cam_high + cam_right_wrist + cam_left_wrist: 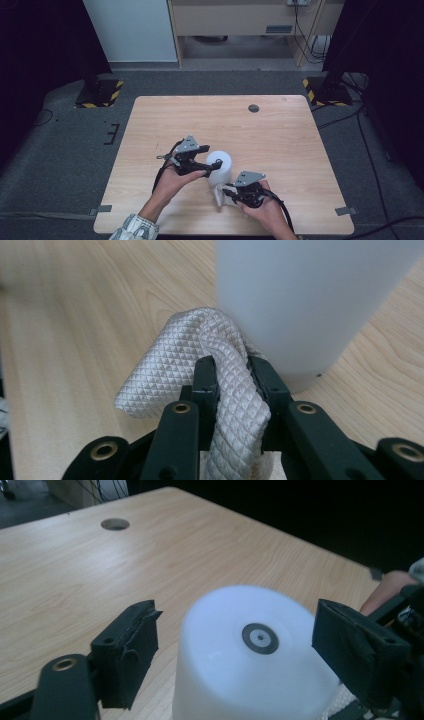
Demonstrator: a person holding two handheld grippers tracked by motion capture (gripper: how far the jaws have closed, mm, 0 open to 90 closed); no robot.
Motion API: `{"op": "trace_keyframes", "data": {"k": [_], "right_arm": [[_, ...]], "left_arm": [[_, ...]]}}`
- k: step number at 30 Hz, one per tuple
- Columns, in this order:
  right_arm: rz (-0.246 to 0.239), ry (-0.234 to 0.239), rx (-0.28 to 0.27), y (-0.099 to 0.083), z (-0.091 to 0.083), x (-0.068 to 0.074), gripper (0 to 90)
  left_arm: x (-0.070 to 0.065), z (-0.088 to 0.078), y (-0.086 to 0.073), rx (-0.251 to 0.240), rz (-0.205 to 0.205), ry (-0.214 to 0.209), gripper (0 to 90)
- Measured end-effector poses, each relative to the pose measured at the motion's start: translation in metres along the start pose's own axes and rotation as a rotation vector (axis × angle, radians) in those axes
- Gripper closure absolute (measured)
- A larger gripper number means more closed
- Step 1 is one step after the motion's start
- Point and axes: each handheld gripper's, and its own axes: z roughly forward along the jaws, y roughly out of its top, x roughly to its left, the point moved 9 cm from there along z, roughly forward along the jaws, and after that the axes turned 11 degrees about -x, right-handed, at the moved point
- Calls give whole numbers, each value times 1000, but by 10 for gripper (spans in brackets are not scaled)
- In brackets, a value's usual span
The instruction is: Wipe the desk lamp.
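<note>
A white cylinder (220,167) with a small grey disc on its top stands upright on the wooden table (225,125), near the front middle. My left gripper (205,161) reaches in from the left at the cylinder's top. In the left gripper view the cylinder (250,665) sits between the jaws of this gripper (235,645), which stand apart on either side with a gap at the left pad. My right gripper (226,193) is low at the cylinder's base, shut on a white quilted cloth (219,196). The cloth (175,365) bulges out of the right gripper (232,375) against the cylinder (310,305).
A round cable hole (253,108) lies at the table's far side. Two dark stands with yellow-black striped bases (100,92) (325,92) sit on the floor beyond the far corners. Grey tape tabs (345,211) mark the front edge.
</note>
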Motion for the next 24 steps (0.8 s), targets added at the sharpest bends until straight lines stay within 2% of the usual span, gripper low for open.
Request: {"op": "trace_keyframes", "data": {"k": [3,5,9,12,15,17,21,24], "right_arm": [[-14,13,-10,2,0,8,753],[-32,23,-19,4,1,15,752],[-52,38,-40,8,10,30,749],[-73,55,-44,9,21,43,743],[-100,57,-26,6,32,49,725],[-123,41,-4,1,38,49,700],[-110,35,2,-4,42,46,644],[-96,33,-2,-3,41,45,555]], "left_arm": [[3,-19,-1,-10,37,56,129],[7,-32,-7,-11,45,94,126],[13,-65,-31,5,22,154,123],[16,-78,-45,36,31,183,123],[18,-77,-51,48,22,185,125],[18,-72,-56,68,25,176,127],[15,-67,-63,106,41,171,130],[15,-67,-65,116,39,176,126]]}}
